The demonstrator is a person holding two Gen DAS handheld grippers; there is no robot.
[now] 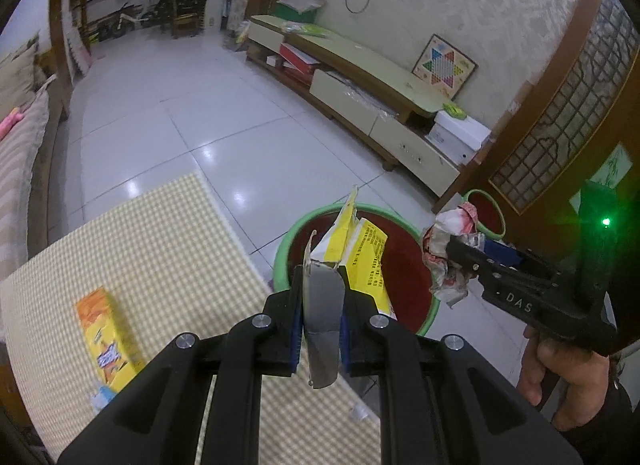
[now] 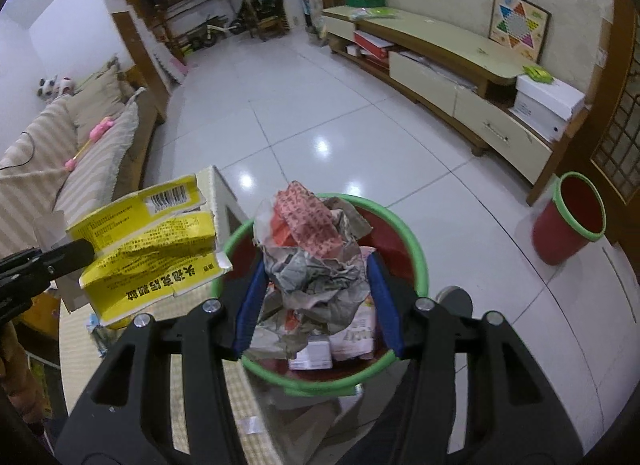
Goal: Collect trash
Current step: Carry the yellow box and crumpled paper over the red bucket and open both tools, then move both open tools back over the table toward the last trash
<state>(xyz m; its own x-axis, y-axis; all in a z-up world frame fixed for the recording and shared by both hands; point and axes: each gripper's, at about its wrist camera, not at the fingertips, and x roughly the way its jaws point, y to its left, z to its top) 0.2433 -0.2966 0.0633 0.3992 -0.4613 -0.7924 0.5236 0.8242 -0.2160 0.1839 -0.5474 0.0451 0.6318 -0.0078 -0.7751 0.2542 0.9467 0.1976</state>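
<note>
Over the red bin with the green rim (image 2: 420, 265), both grippers carry trash. Left gripper (image 1: 320, 285) is clamped tight on a flap of the torn yellow carton (image 1: 366, 257); the rest of the carton hangs forward above the bin mouth. Right gripper (image 2: 316, 277) is part-closed around a crumpled paper wad (image 2: 312, 249), pads pressing both sides, directly above the bin.

Risks: the carton is held only by a thin torn flap, so it could rip free or swing and land on the floor or on the checked table mat (image 1: 140, 249) beside the bin. The wad is loose and bulky; on release it may catch on a pad or bounce off the rim. The two loads sit close together, so they could knock each other.

Contents: the near bin already holds some packaging, apparently small boxes or wrappers, mostly hidden by the wad. A second red bin (image 2: 568, 221) stands well apart by the door; its visible inside looks empty. An orange box (image 1: 106, 329) lies on the mat, not yet collected.
</note>
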